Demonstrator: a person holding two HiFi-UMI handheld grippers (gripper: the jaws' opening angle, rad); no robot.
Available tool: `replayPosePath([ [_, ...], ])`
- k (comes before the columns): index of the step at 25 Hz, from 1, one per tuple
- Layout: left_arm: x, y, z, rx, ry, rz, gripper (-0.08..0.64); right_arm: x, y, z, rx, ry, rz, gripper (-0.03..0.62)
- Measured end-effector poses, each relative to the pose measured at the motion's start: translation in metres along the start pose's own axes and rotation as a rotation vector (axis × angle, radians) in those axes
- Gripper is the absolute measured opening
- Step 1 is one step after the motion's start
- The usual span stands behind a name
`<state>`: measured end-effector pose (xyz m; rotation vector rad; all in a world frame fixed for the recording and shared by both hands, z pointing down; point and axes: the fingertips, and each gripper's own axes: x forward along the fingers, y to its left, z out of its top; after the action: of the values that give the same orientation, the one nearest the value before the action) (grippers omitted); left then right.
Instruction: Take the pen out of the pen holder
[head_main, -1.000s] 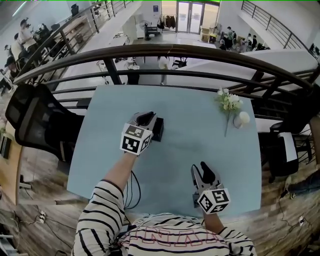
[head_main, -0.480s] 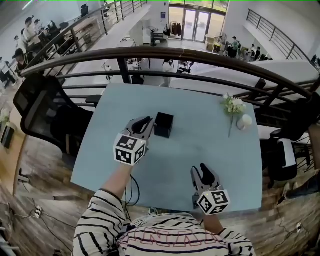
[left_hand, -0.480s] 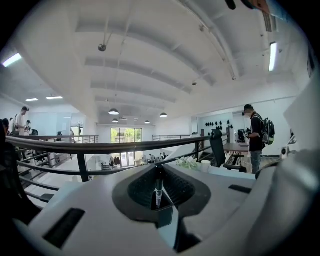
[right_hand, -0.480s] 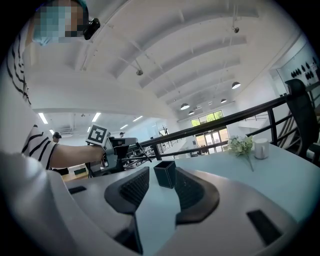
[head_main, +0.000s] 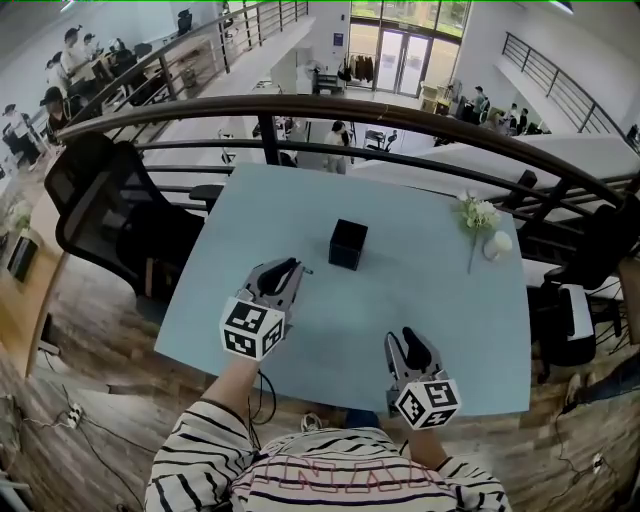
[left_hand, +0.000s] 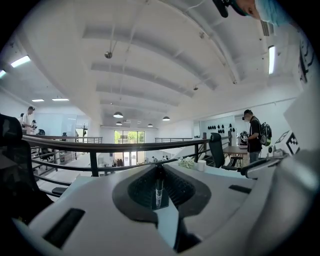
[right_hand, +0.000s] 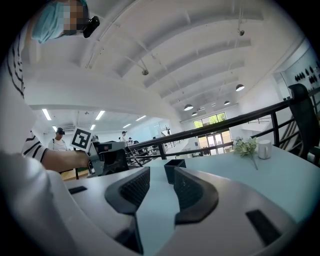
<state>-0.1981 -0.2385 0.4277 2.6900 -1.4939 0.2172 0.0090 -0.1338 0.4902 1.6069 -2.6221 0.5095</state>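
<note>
The black square pen holder (head_main: 348, 243) stands upright near the middle of the light blue table (head_main: 440, 300); it also shows in the right gripper view as a small pen holder (right_hand: 171, 170) beyond the jaws. My left gripper (head_main: 287, 268) is to its near left, apart from it, shut on a slim pen (left_hand: 158, 189) that stands upright between the pads. A short bit of the pen (head_main: 303, 270) sticks out past the jaws. My right gripper (head_main: 410, 345) hovers near the front edge; its jaws are wide and closing slightly, with nothing between them.
A sprig of white flowers (head_main: 477, 213) and a white cup (head_main: 499, 243) lie at the table's far right corner. A dark railing (head_main: 400, 110) runs behind the table. A black office chair (head_main: 110, 215) stands off the left side.
My left gripper has drawn back from the pen holder toward the near left, carrying the pen. The holder now stands clear of it. The right gripper shifted only a little.
</note>
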Motion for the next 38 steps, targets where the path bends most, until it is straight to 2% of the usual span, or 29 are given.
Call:
replayPosePath([
  [11, -0.072, 0.002, -0.032, -0.024, 0.026, 0.040, 0.057, -0.004, 0.030, -0.009, -0.012, -0.004, 0.002, 0.112],
  [17, -0.098, -0.003, -0.045, -0.011, 0.041, 0.052, 0.057, -0.004, 0.040, -0.014, -0.020, 0.000, 0.005, 0.084],
  [27, -0.120, -0.014, -0.062, -0.030, 0.054, 0.054, 0.057, -0.007, 0.043, -0.029, -0.049, 0.050, -0.024, 0.029],
  [38, -0.129, -0.024, -0.083, -0.070, 0.078, 0.065, 0.057, -0.006, 0.040, -0.030, -0.064, 0.061, -0.039, 0.026],
])
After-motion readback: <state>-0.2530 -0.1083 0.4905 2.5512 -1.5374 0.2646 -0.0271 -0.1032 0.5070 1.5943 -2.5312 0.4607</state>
